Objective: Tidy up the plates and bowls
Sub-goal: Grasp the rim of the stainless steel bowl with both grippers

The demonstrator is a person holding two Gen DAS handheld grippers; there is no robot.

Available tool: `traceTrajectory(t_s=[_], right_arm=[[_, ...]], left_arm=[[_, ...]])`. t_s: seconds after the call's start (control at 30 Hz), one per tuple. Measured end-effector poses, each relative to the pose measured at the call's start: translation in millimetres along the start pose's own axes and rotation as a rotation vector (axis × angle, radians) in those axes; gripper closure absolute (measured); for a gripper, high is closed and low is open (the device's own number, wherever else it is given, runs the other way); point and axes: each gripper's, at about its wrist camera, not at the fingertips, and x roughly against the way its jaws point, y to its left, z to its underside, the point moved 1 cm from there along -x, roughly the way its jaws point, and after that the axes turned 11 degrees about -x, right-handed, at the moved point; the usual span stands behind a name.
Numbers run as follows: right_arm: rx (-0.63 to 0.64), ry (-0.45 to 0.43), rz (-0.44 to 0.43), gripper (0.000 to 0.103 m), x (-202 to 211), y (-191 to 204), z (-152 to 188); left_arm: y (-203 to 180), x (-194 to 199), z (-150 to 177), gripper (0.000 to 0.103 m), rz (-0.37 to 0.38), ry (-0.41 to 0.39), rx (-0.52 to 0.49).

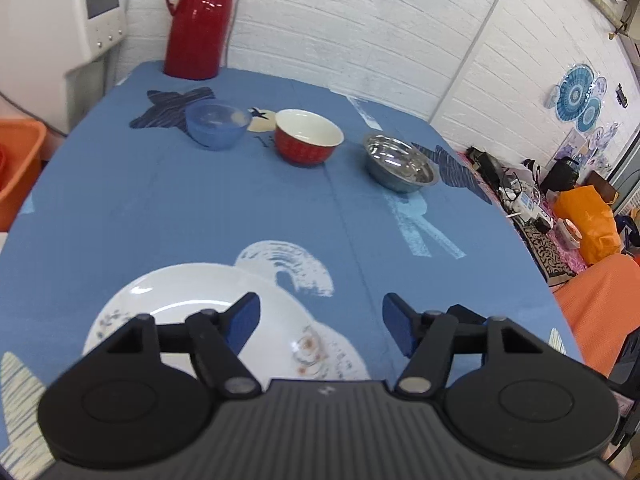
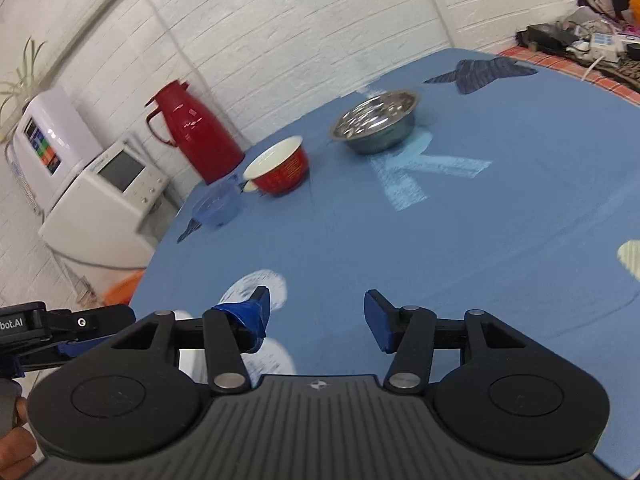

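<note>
Plates under left gripper; three bowls in a far row.

Left gripper [image 1: 320, 320]: jaws spread, empty, above the white plates [image 1: 192, 312], which lie at its left finger, nearer than to the right gripper [image 2: 316, 316], also spread and empty. Blue bowl [image 1: 216, 126], red bowl [image 1: 308, 136], steel bowl [image 1: 400, 164] stand apart across the table [image 1: 200, 208], left to right.

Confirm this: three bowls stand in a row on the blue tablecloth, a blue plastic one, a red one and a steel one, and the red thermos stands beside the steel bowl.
Not quite. The red thermos stands behind the blue plastic bowl, at the opposite end of the row from the steel bowl, as the left wrist view shows. The rest holds: with the red bowl between them, all three stand in a row on the blue tablecloth.
</note>
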Motion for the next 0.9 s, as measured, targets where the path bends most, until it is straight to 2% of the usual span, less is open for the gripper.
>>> traceTrajectory(t_s=[0.07, 0.27, 0.37, 0.47, 0.53, 0.7, 0.9], right_arm=[[0.005, -0.017, 0.037, 0.064, -3, -13, -20], [0.036, 0.033, 0.076, 0.064, -39, -45, -94], [0.056, 0.051, 0.066, 0.064, -66, -51, -135], [0.096, 0.040, 0.115, 0.064, -97, -49, -174], [0.142, 0.034, 0.147, 0.065, -125, -49, -196], [0.220, 0.083, 0.185, 0.065, -195, -43, -220], [0.361, 0.163, 0.211, 0.065, -247, -26, -213]], left_arm=[[-15, -24, -20, 0.037, 0.023, 0.020, 0.002], [-52, -112, -89, 0.036, 0.082, 0.085, 0.074], [-62, -155, -121, 0.036, 0.070, 0.092, 0.095], [-61, -195, -144, 0.036, 0.060, 0.088, 0.135], [-58, -219, -154, 0.036, 0.027, 0.106, 0.161], [-48, -266, -163, 0.036, -0.019, 0.153, 0.218], [-44, -294, -166, 0.036, -0.062, 0.175, 0.209]])
